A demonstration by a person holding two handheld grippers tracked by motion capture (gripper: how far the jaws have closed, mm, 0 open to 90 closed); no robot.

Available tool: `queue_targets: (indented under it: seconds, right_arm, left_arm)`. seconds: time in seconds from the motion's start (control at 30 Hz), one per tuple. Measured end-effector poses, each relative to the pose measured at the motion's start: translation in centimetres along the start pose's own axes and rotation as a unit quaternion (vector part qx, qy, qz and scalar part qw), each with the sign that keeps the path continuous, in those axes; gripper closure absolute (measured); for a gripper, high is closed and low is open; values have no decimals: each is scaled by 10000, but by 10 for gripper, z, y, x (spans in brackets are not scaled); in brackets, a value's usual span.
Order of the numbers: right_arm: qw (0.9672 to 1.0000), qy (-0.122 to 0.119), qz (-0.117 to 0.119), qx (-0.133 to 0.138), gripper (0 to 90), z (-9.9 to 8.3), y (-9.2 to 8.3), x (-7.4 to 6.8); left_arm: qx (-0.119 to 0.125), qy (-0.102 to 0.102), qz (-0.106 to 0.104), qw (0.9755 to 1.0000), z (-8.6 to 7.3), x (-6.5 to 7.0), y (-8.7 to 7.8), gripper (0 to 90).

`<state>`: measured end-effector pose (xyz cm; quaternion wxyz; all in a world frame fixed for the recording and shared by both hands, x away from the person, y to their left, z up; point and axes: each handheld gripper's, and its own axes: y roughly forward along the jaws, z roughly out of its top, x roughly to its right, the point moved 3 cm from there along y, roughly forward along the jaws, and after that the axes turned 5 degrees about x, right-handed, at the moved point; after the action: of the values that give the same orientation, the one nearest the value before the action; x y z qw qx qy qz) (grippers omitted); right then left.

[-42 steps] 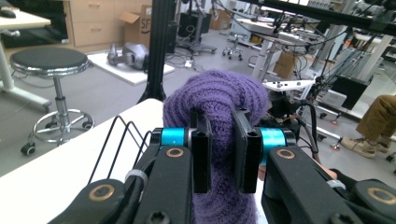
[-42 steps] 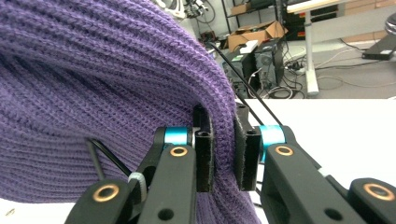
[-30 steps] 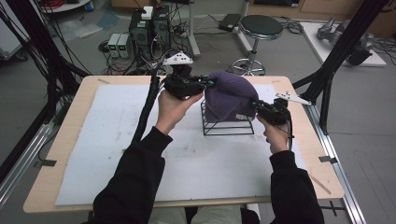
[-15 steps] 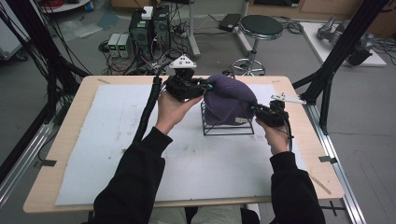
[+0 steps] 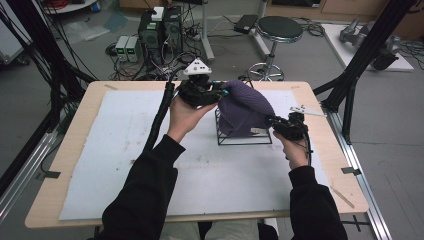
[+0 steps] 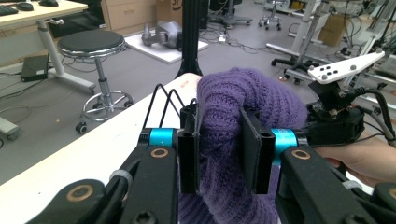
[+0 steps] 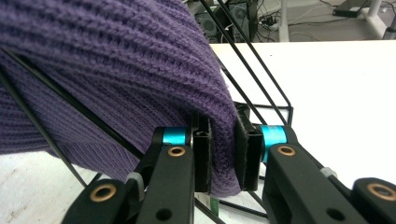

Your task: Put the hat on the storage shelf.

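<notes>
Wood table [image 5: 75, 165] w/ a light top, seen from above. A big white sheet [image 5: 125, 170] lies flat on it & covers most of it; bare wood shows round the edges. A black wire rack [image 5: 243, 140] stands on the sheet, near the far middle. A small white flat piece [image 5: 306, 110] lies by the far right corner, partly on the sheet.

We're looking along our left gripper [image 6: 218, 154], jaws pinching a thick fold of the purple knit hat [image 6: 243, 107]. Black wire rack [image 6: 164, 99] loops are poking up behind it, and the right gripper [image 6: 334, 116] is sitting just beyond the hat.
</notes>
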<state>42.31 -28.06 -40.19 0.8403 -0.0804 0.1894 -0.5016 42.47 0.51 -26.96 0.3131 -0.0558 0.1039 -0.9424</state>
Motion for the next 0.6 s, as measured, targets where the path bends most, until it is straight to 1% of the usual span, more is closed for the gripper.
queue_targets:
  seconds: [0.07,0.17,0.23,0.3,0.37,0.4,0.43,0.5,0.6]
  right_arm:
    - [10000,0,2,19,778,0,0,0]
    - [10000,55,-18,-35,688,0,-1,1]
    - [9999,135,-1,-80,573,-1,-2,3]
    - [9995,274,26,-152,481,-1,-4,4]
    - [9995,292,54,-118,404,0,-6,4]
    - [9994,328,55,-96,382,1,-7,3]
    - [9994,342,49,-51,373,2,-9,3]
    - [9995,309,40,34,355,3,-13,1]
    - [9992,359,30,159,333,6,-19,0]
  left_arm:
    - [13,12,0,10000,-2,1,0,690]
    - [86,-42,-41,9999,-3,-1,-1,617]
    - [129,-62,-92,9999,-4,-3,-3,580]
    - [216,-87,-139,9996,-5,-4,-6,530]
    - [320,-57,-129,9994,-5,-5,-10,482]
    - [368,-27,-82,9993,-5,-5,-13,444]
    - [419,-1,-82,9991,-4,-5,-15,416]
    - [503,35,-89,9987,-4,-6,-20,390]
    - [585,105,-73,9982,-4,-6,-27,351]
